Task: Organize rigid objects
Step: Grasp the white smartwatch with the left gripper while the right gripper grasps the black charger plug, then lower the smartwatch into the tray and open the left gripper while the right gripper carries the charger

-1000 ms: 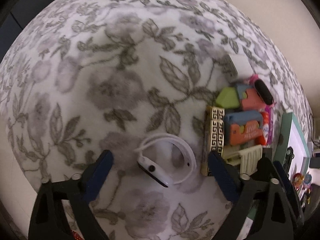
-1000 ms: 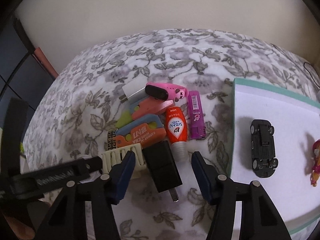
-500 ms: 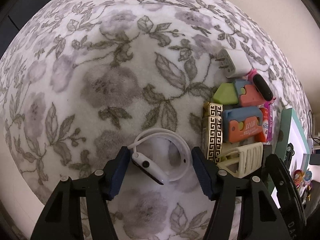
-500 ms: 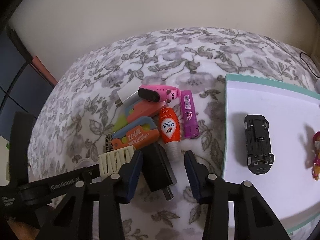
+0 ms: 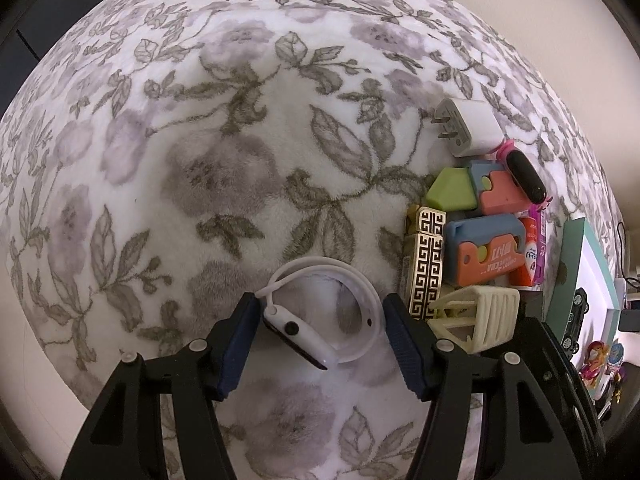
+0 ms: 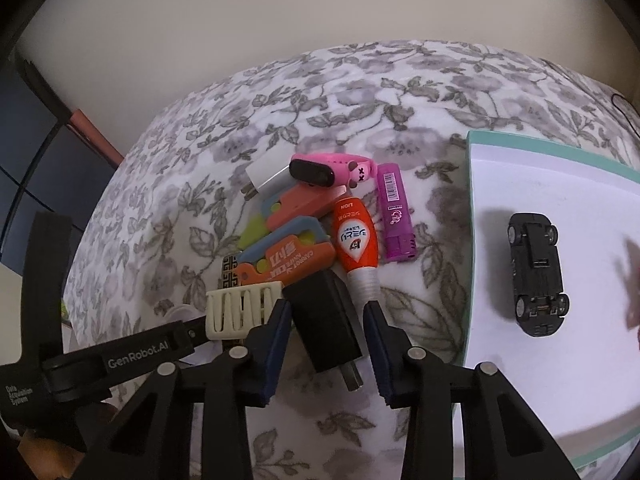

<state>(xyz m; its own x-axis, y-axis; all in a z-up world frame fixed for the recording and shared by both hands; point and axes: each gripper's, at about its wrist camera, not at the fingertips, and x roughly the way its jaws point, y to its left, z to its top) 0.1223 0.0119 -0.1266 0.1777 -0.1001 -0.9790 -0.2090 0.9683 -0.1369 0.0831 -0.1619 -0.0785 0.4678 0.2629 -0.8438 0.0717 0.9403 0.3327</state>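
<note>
A white smartwatch with a looped band lies on the floral blanket. My left gripper is open, its blue pads on either side of the watch, close to the band. A black charger plug lies beside the pile of small items. My right gripper is open with its pads flanking the plug, small gaps showing. The pile holds a cream ribbed piece, an orange carrot knife toy, an orange tube, a purple lighter, a pink band and a white plug.
A white tray with a teal rim lies at the right and holds a black toy car. A gold patterned lighter lies by the pile. The left gripper's arm crosses the right wrist view at lower left. A wall runs behind the blanket.
Both grippers have narrowed from wide open. The left pads have closed in around the watch, the right pads around the black plug. Both have moved slightly forward.
</note>
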